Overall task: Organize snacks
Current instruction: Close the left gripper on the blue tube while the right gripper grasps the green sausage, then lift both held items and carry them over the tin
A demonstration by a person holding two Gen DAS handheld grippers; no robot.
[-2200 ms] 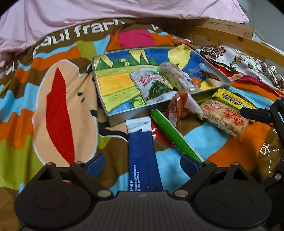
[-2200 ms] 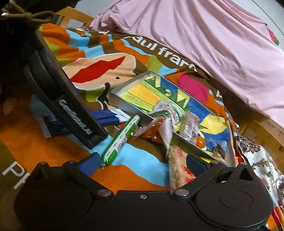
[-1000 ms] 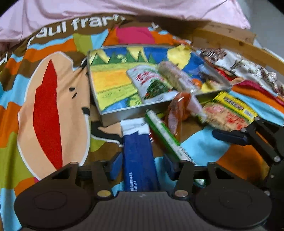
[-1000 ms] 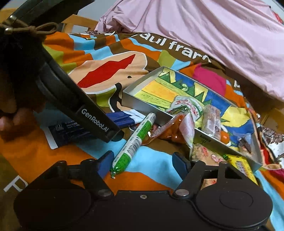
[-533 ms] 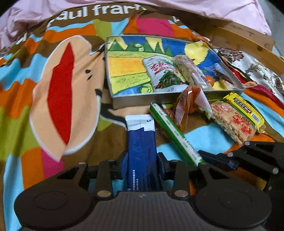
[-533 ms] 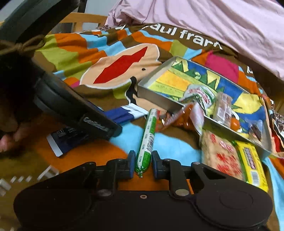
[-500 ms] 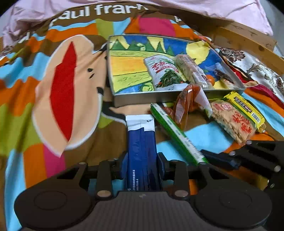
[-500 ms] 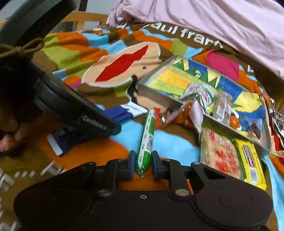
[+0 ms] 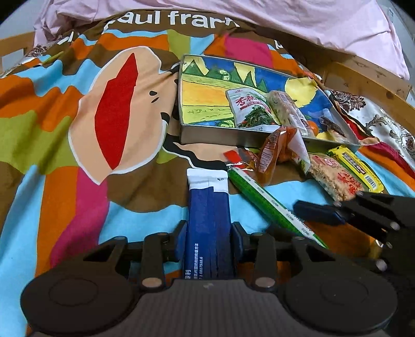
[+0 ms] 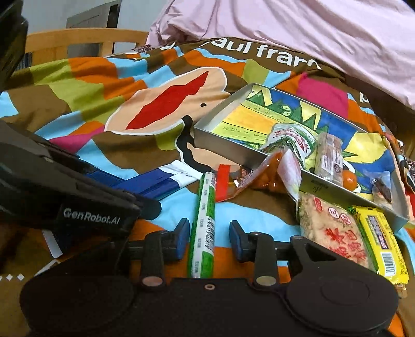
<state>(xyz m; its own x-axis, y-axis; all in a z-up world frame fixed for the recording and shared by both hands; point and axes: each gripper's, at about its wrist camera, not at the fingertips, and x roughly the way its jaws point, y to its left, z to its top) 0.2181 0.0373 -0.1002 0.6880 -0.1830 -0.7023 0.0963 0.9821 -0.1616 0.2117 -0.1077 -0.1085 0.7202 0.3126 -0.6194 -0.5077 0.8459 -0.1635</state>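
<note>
My left gripper [image 9: 208, 239] is shut on a long blue-and-white snack packet [image 9: 208, 207] that lies on the bedspread. My right gripper [image 10: 208, 239] is open, its pads a little apart on either side of a green sausage stick [image 10: 205, 220]; it also shows in the left wrist view [image 9: 272, 204]. A metal tray [image 9: 207, 134] with a painted bottom holds a green vegetable packet [image 9: 249, 109], a cereal bar [image 9: 286, 107] and small snacks. The tray also shows in the right wrist view [image 10: 220, 145].
An orange snack bag [image 9: 277, 153], a rice cracker pack [image 9: 334, 176] and a yellow bar [image 9: 360, 168] lie beside the tray. A pink duvet [image 9: 259, 15] lies behind, a wooden bed frame [image 9: 368, 83] at the right.
My left gripper closed on the blue packet. My right gripper closed on the green sausage stick, then opened a little, so the pads now stand apart from it.
</note>
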